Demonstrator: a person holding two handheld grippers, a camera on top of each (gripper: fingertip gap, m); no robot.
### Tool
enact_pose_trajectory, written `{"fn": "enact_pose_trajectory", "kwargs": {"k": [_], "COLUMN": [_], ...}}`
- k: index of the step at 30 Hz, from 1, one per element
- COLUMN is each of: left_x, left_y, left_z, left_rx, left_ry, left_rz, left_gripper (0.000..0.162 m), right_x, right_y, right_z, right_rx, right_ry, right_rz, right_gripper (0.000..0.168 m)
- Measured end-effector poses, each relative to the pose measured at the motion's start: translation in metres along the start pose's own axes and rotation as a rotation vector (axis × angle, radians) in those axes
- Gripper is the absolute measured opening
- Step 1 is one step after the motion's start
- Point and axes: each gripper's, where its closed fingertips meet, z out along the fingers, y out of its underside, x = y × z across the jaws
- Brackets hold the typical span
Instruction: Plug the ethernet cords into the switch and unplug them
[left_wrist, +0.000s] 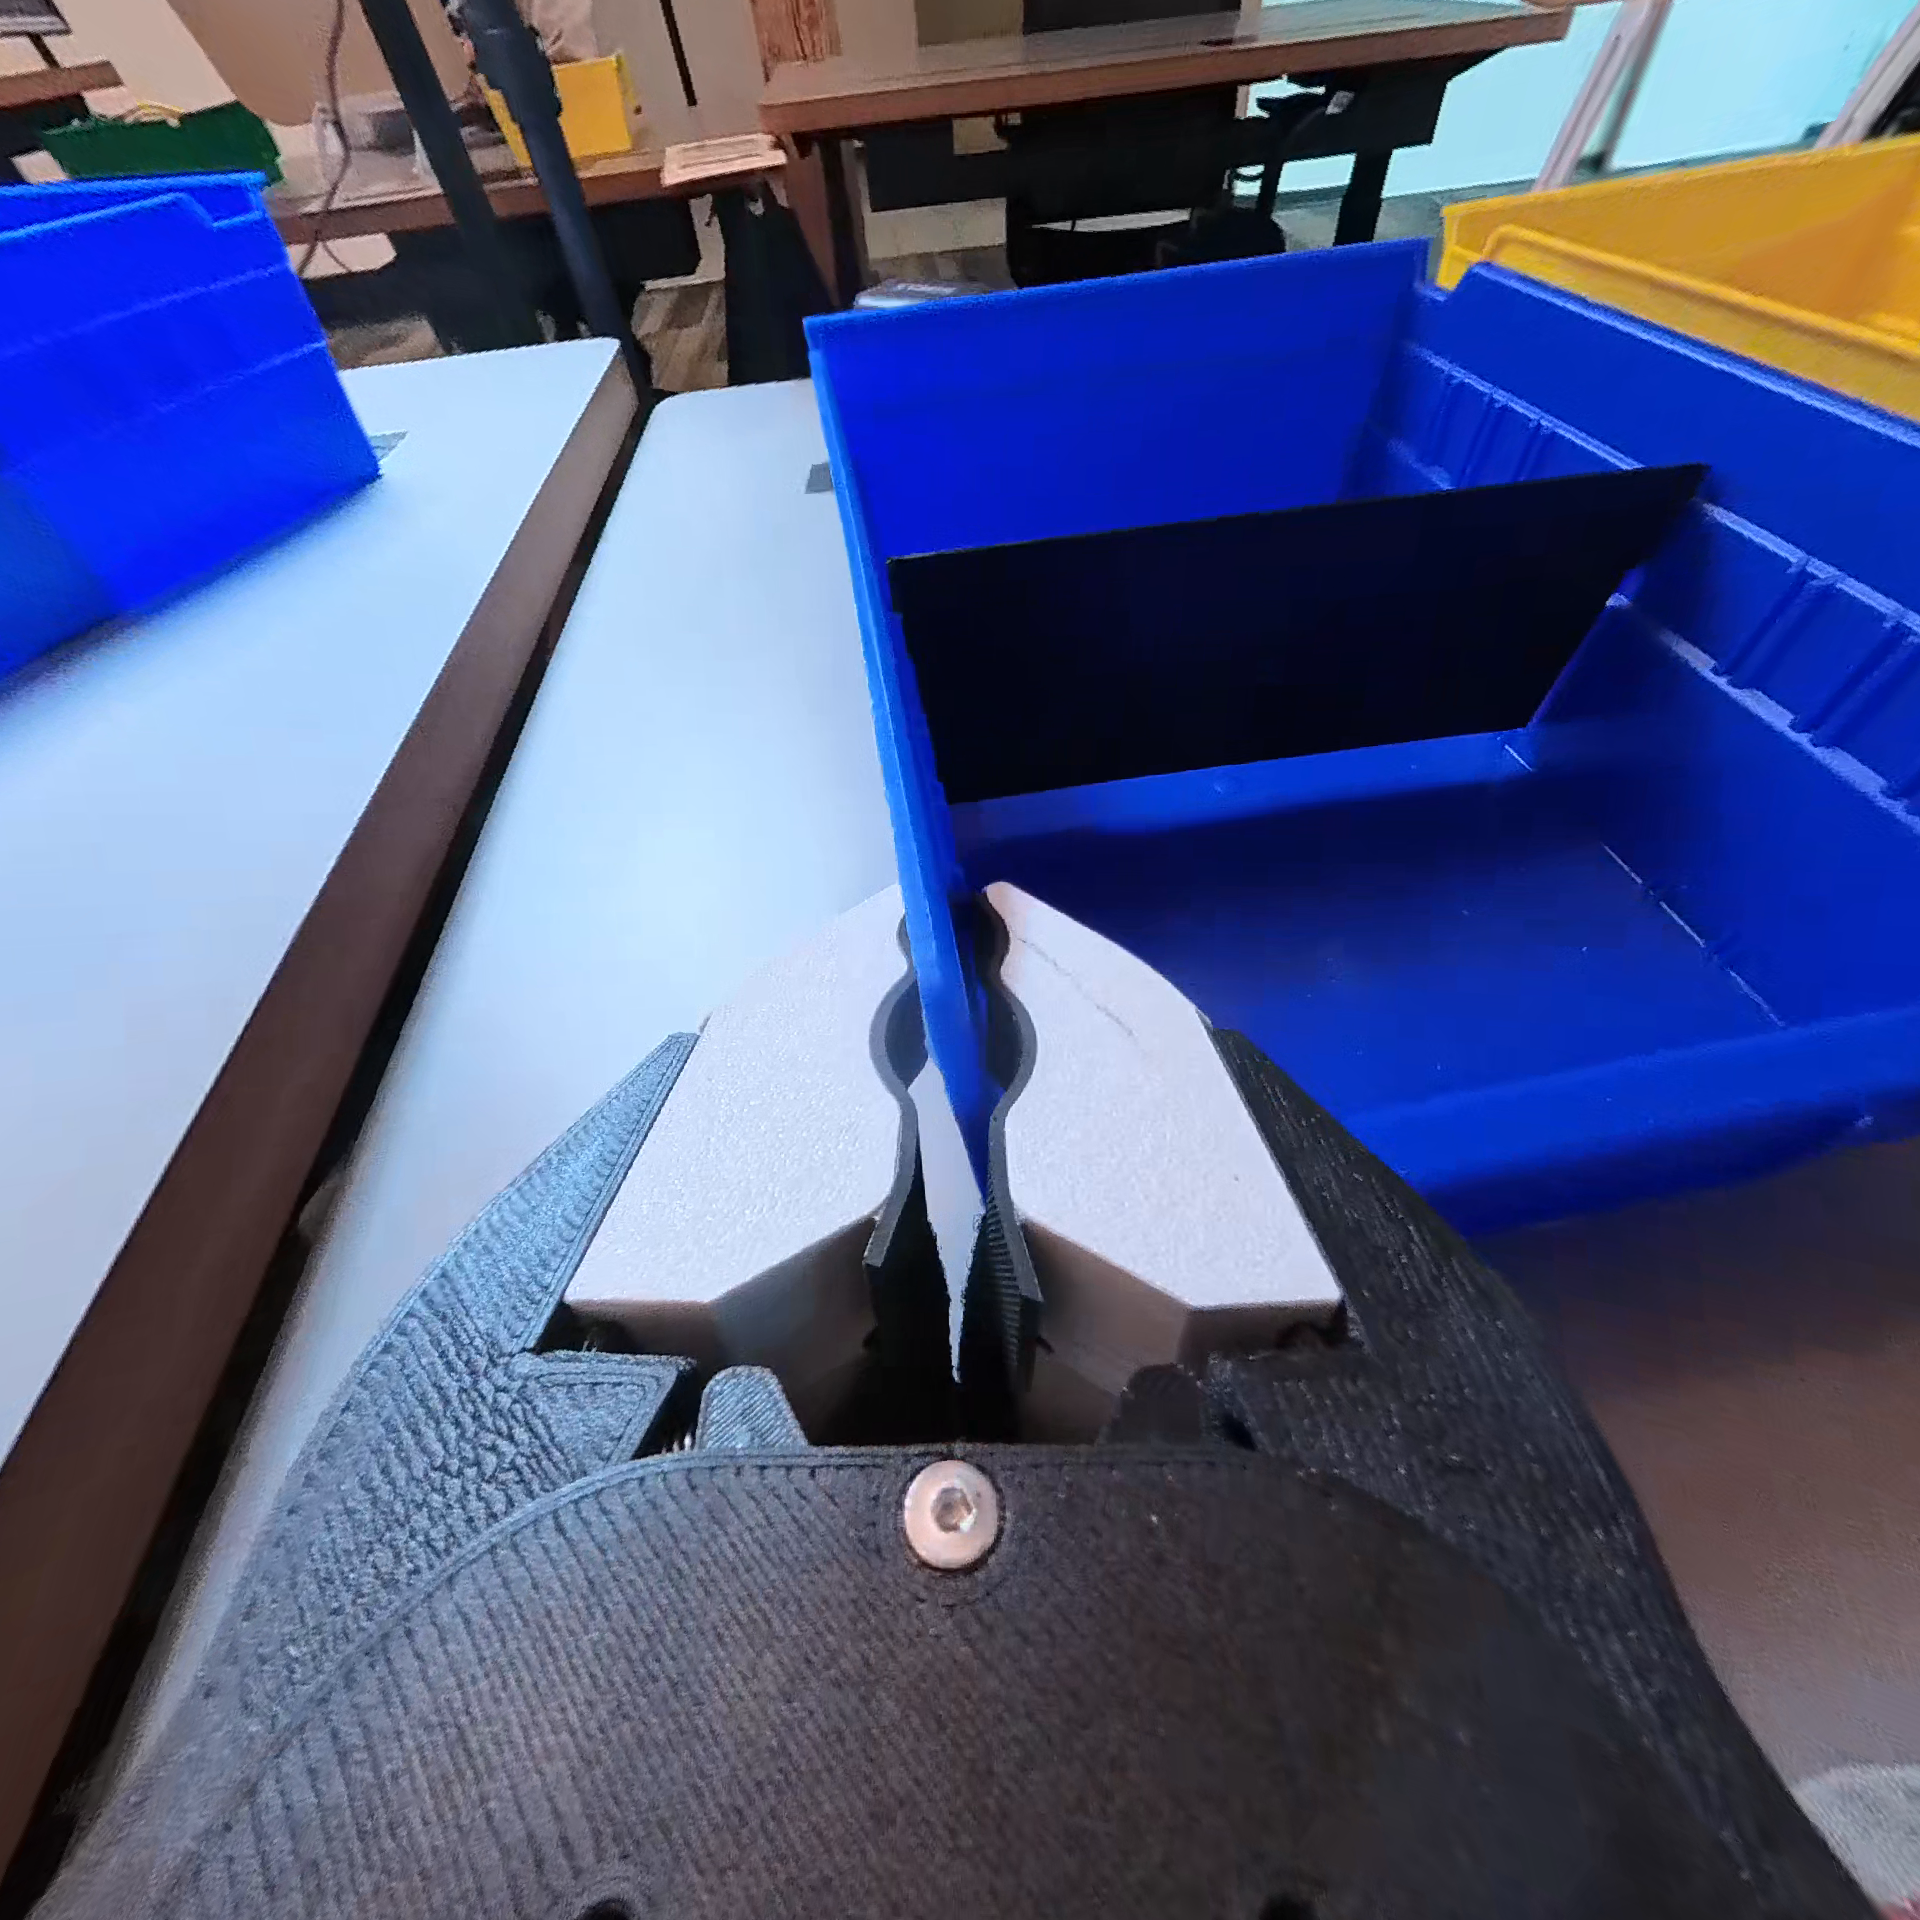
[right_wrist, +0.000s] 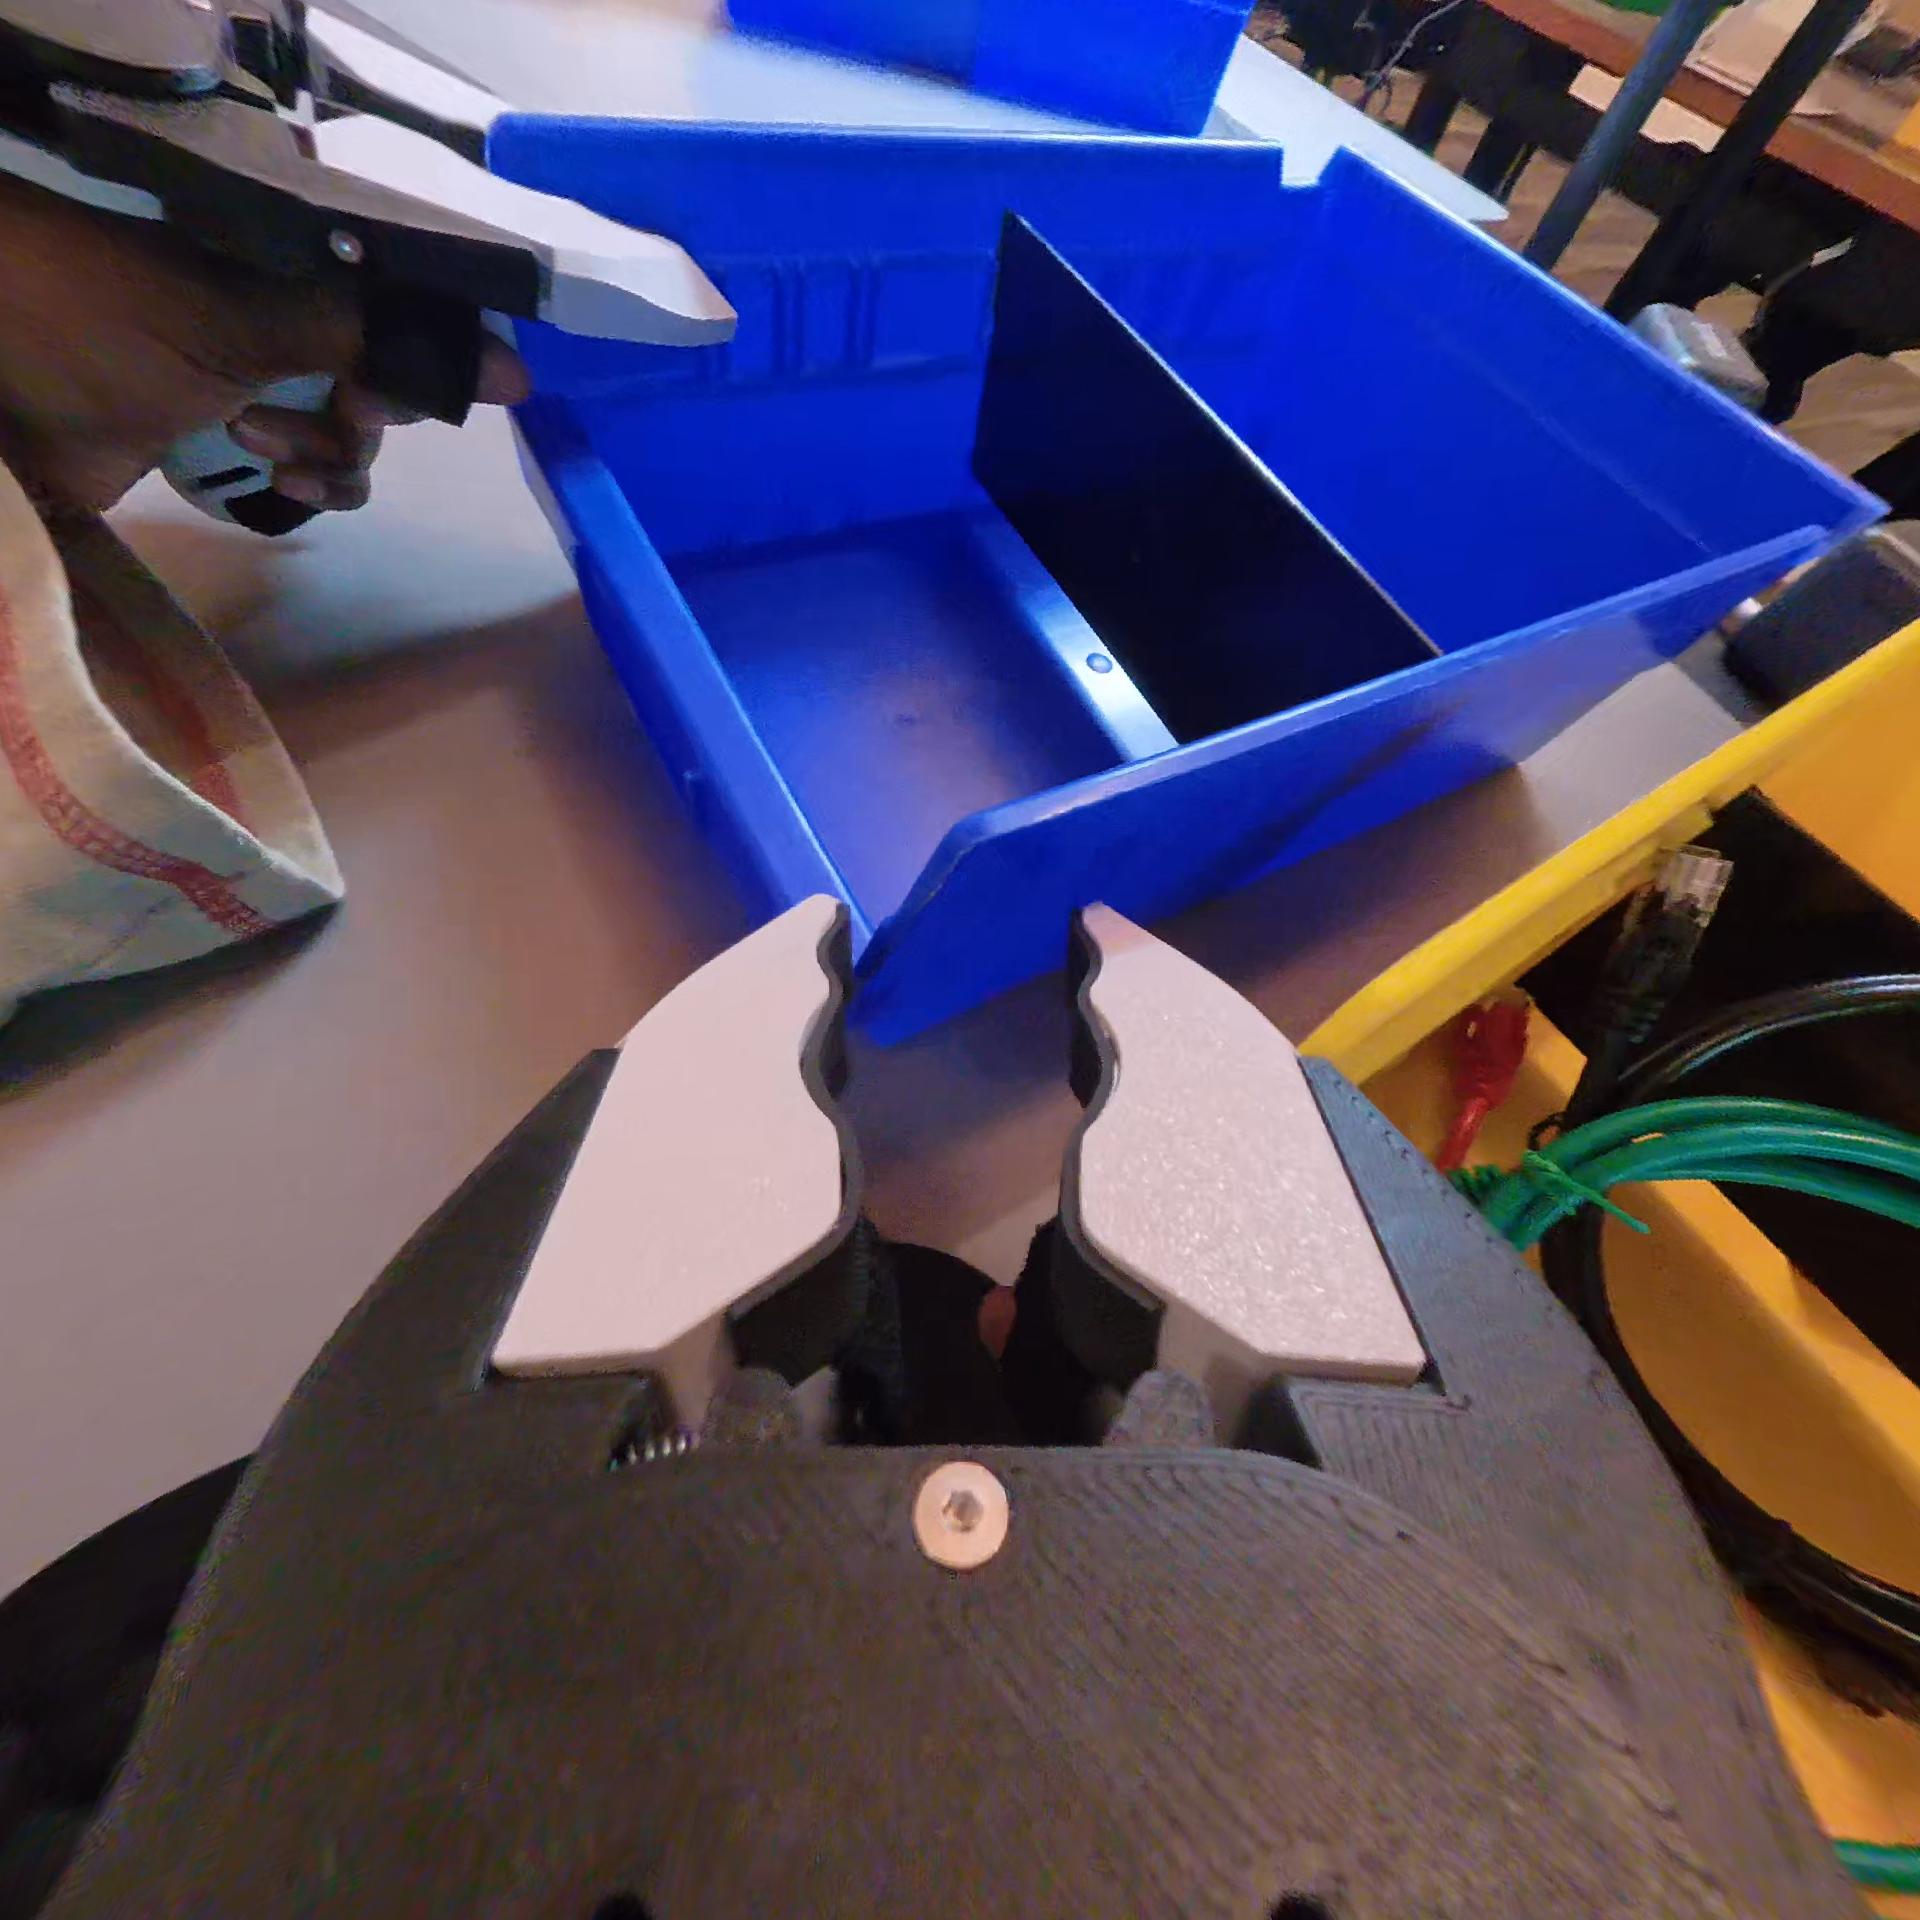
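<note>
My left gripper is clenched on the side wall of the blue bin, the thin plastic pinched between its pads; I judge that hold is there to steady or shift the bin on the desk rather than to do any plugging. My right gripper is released, jaws apart, poised at the bin's near corner with nothing between them.

The blue bin is split by a black divider standing upright across it. The compartment on my side of the divider is bare down to the floor; the one beyond it is too dark to read.

Just beside the blue bin, on its right, sits the yellow bin, and that is where the ethernet cords lie: a green bundle tied with a twist, a black cord with its clear plug pointing up, and a red plug. All unplugged. No switch shows in either view, so I judge the plugging has yet to begin.
</note>
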Motion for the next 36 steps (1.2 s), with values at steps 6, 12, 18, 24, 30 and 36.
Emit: {"fn": "enact_pose_trajectory", "kwargs": {"k": [6,12,18,24,30,36], "left_x": [-0.002,0.003,0.033,0.102,0.204,0.316], "left_y": [0.004,-0.044,-0.125,-0.193,-0.238,-0.255], "left_z": [-0.028,-0.049,-0.091,-0.097,-0.068,-0.024], "left_rx": [0.030,0.257,0.536,0.770,0.847,0.813], "left_ry": [-0.019,-0.135,-0.207,-0.178,-0.004,0.185], "left_rz": [0.099,0.197,0.214,0.220,0.200,0.181], "left_gripper": [0.008,0.005,0.005,0.006,0.005,0.005], "right_x": [-0.018,-0.012,0.012,0.064,0.121,0.176], "right_y": [-0.007,-0.016,-0.064,-0.087,-0.056,-0.001], "right_z": [0.003,-0.004,-0.055,-0.130,-0.213,-0.301], "right_rx": [0.034,0.101,0.351,0.553,0.586,0.505], "right_ry": [-0.072,0.023,0.140,0.322,0.499,0.655], "right_rz": [0.055,-0.033,-0.103,-0.135,-0.095,-0.029], "right_gripper": [0.044,0.033,0.031,0.026,0.026,0.025]}}
